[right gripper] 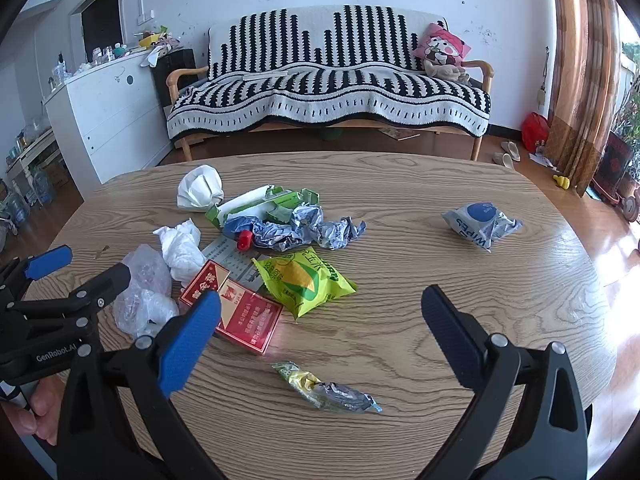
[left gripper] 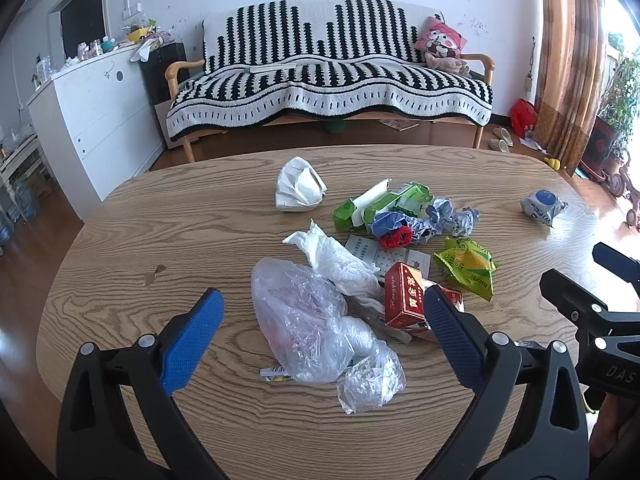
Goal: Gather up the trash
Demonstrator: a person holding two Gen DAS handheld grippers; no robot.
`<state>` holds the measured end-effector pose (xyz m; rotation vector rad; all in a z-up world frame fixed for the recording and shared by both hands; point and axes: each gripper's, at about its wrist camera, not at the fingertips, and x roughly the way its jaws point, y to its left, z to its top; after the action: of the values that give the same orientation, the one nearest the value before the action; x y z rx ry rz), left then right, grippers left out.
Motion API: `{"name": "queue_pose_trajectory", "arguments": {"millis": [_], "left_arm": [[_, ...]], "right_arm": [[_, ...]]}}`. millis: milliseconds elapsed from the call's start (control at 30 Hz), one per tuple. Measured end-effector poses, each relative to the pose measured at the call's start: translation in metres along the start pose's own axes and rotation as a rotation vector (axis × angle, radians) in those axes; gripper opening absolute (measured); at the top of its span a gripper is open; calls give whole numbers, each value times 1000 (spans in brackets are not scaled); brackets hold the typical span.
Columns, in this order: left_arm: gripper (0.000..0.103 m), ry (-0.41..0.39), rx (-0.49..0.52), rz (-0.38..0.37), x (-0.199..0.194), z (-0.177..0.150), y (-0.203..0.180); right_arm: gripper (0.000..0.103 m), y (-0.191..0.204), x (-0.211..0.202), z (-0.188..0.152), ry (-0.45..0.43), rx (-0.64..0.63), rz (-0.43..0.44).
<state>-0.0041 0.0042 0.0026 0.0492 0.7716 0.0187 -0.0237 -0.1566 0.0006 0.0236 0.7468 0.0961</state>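
Observation:
Trash lies scattered on a wooden table (left gripper: 160, 220). My left gripper (left gripper: 324, 312) is open, its jaws either side of a clear plastic bag (left gripper: 308, 320). A red carton (left gripper: 404, 296) lies by its right finger. My right gripper (right gripper: 320, 308) is open and empty above the table, with a yellow-green snack bag (right gripper: 304, 280) and the red carton (right gripper: 244, 312) just ahead. A small crumpled wrapper (right gripper: 328, 388) lies below it. A white tissue wad (left gripper: 340, 260), a green box (left gripper: 380, 204), crumpled blue foil (left gripper: 432, 220) and a wipes pack (right gripper: 480, 224) lie further off.
A crumpled white paper ball (left gripper: 298, 186) sits near the table's far edge (left gripper: 360, 148). A striped sofa (left gripper: 328, 76) stands behind the table and a white cabinet (left gripper: 96, 112) to the left. The left gripper shows in the right wrist view (right gripper: 72, 272).

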Motion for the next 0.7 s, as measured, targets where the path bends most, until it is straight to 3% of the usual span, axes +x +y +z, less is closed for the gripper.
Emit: {"name": "queue_pose_trajectory", "arguments": {"millis": [367,533,633,700], "left_arm": [[97,3,-4,-5,1,0,2],[97,33,-71,-22,11,2,25],[97,66,-122,-64,26,18,44],[97,63,-125,-24,44,38,54]], "right_arm": [[97,0,0,0,1,0,-1],[97,0,1,4,11,17,35],[97,-3,14,9,47,34,77],[97,-6,27,13,84,57,103]]}}
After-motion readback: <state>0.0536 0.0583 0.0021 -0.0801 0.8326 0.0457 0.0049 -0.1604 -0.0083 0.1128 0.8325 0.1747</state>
